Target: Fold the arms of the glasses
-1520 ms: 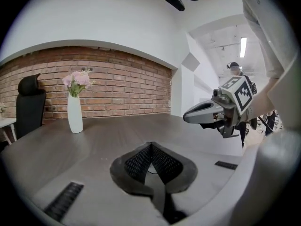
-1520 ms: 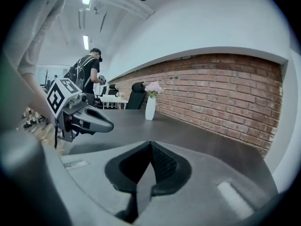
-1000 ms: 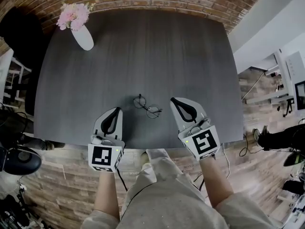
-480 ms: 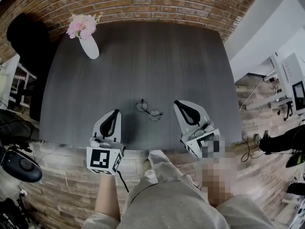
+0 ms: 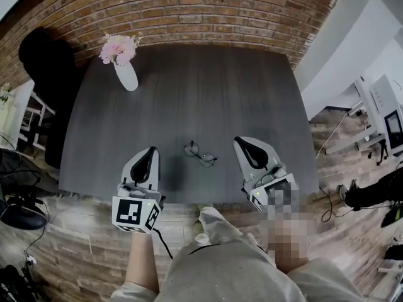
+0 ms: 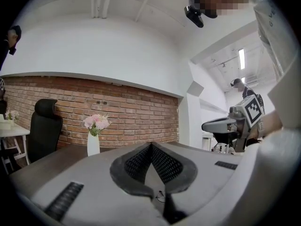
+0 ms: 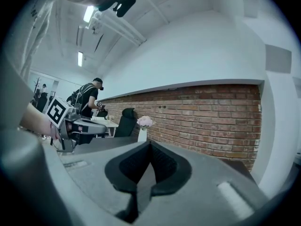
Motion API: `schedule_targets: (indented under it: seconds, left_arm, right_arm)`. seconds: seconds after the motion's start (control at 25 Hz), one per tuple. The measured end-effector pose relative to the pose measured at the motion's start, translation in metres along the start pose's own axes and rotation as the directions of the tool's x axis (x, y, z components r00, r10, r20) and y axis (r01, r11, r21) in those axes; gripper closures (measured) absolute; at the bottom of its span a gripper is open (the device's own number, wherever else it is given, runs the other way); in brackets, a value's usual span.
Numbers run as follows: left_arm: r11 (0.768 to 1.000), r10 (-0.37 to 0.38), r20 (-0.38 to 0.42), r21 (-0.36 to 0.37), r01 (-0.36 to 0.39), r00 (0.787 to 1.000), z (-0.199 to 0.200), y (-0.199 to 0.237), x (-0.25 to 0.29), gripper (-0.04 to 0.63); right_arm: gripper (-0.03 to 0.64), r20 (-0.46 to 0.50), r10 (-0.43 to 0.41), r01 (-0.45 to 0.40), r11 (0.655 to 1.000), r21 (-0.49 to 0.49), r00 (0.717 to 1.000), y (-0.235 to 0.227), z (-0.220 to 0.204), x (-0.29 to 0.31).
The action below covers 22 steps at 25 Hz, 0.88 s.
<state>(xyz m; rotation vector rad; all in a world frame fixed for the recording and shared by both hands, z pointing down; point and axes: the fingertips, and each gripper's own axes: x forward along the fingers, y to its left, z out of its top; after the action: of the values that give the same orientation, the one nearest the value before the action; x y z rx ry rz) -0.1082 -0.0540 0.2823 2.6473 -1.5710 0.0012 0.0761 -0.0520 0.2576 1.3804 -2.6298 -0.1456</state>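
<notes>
A pair of thin black round glasses (image 5: pixel 200 154) lies on the dark grey table (image 5: pixel 201 93), near its front edge. The glasses are too small to tell how the arms stand. My left gripper (image 5: pixel 153 150) rests to their left, shut with nothing in it. To their right my right gripper (image 5: pixel 241 141) is also shut and empty. In the left gripper view the jaws of the left gripper (image 6: pixel 151 145) meet at the tips, and the right gripper (image 6: pixel 228 125) shows at the far right. The right gripper view has the right gripper (image 7: pixel 150 143) closed the same way.
A white vase with pink flowers (image 5: pixel 126 68) stands at the table's far left corner. A black chair (image 5: pixel 41 61) sits beyond the left side, a brick wall (image 5: pixel 201 11) runs behind. The front table edge lies under both grippers. A person (image 7: pixel 87 100) stands in the background.
The head camera has tilted, so the table sits lower in the frame. Both grippers and the glasses keep their places relative to each other.
</notes>
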Motion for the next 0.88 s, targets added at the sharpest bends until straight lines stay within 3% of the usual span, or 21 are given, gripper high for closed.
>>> schedule_targets:
  seconds: [0.4, 0.88]
  left_arm:
    - [1.0, -0.011, 0.041, 0.01, 0.011, 0.999, 0.034, -0.005, -0.009, 0.597]
    - [1.0, -0.022, 0.058, 0.02, 0.021, 0.998, 0.04, -0.009, -0.022, 0.597]
  right_arm:
    - [0.617, 0.054, -0.014, 0.014, 1.0, 0.005, 0.998, 0.003, 0.029, -0.008]
    - [0.617, 0.074, -0.026, 0.025, 1.0, 0.009, 0.997, 0.01, 0.041, -0.016]
